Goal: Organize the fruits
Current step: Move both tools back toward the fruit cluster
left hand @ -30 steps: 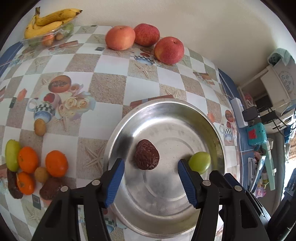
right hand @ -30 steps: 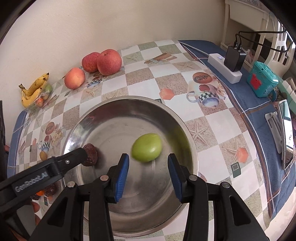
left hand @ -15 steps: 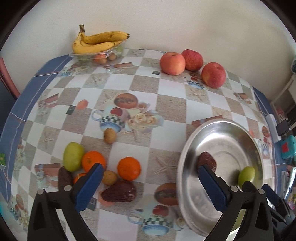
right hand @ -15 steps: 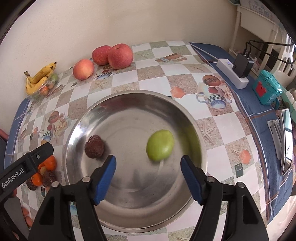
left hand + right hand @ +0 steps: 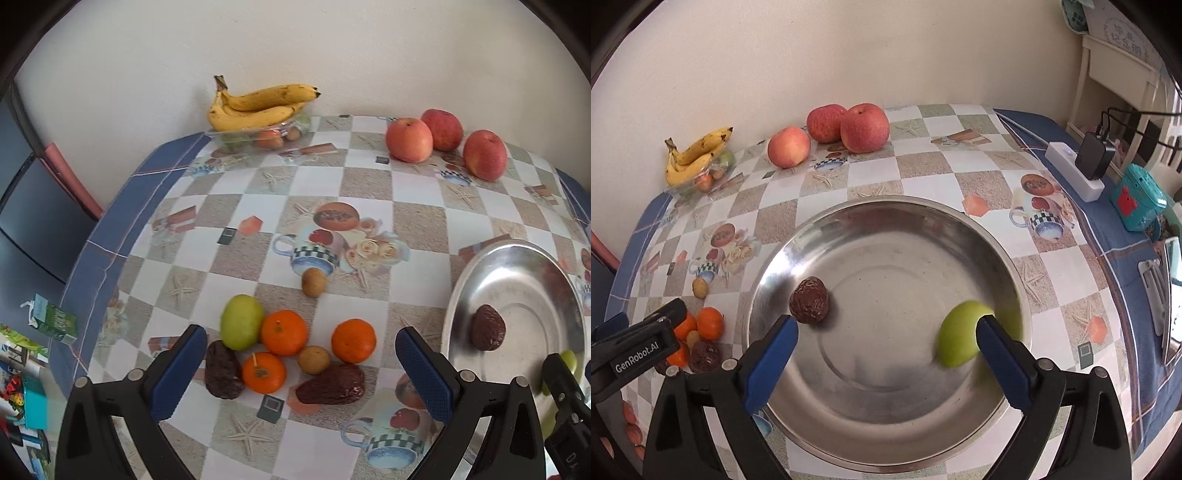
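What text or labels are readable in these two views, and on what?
"GenRobot.AI": white print on the black body of the left tongs, seen in the right wrist view.
Wall sign, top right: characters too blurred to read.
Green carton off the table edge, left wrist view: print too small to read.
Teal box with red patch: no legible text.
Tablecloth: pictures only, no readable words.
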`<state>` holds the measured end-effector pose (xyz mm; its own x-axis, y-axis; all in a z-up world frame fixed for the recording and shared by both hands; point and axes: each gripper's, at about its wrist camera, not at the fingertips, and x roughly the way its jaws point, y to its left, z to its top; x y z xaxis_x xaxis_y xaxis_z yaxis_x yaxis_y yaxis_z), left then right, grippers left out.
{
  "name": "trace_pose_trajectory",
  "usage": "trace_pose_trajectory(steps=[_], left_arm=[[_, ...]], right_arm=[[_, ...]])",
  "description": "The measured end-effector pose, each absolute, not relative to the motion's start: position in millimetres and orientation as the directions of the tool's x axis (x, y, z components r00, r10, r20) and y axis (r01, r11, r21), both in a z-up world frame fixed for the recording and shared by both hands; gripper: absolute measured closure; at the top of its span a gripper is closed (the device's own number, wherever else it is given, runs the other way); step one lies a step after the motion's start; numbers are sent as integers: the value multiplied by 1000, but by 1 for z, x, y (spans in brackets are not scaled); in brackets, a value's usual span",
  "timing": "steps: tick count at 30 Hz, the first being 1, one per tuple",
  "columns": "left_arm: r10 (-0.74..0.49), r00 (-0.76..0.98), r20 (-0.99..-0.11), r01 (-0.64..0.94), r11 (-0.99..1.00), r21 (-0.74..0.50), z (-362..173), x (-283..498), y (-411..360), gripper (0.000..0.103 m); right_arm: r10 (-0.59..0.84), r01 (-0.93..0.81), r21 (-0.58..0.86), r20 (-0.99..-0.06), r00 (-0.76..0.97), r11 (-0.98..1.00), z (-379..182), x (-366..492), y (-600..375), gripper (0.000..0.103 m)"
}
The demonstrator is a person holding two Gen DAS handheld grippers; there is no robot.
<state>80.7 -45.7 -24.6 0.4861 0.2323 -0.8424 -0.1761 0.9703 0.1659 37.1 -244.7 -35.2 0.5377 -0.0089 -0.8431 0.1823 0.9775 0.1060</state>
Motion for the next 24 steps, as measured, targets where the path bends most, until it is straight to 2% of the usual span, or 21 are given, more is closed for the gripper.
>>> trace_pose_trajectory(steps=[4,6,15,18,20,24], left_arm=[[200,449,-871,-179,975,132,-25,81,-36,0],[220,429,-876,-165,973,163,-27,80,-32,0],[253,465,-848,-216,962,169,-20,78,18,0],[216,488,-846,-255,962,99,-16,78,42,0],[220,504,-835,-263,960,95,-14,78,54,0],[190,519,-833,-311,950,22,-13,75,80,0]], right_arm=[[-19,207,105,-851,524,973,-39,39,-243,6],[-26,214,100,-855,518,972,-40,39,-240,6],[35,154,133,-855,517,979,-36,56,-191,6],[39,115,118,-849,528,986,-27,59,-167,6],[38,104,109,-848,529,989,-21,62,-154,6],[124,45,181,-812,570,982,-5,67,-128,6]])
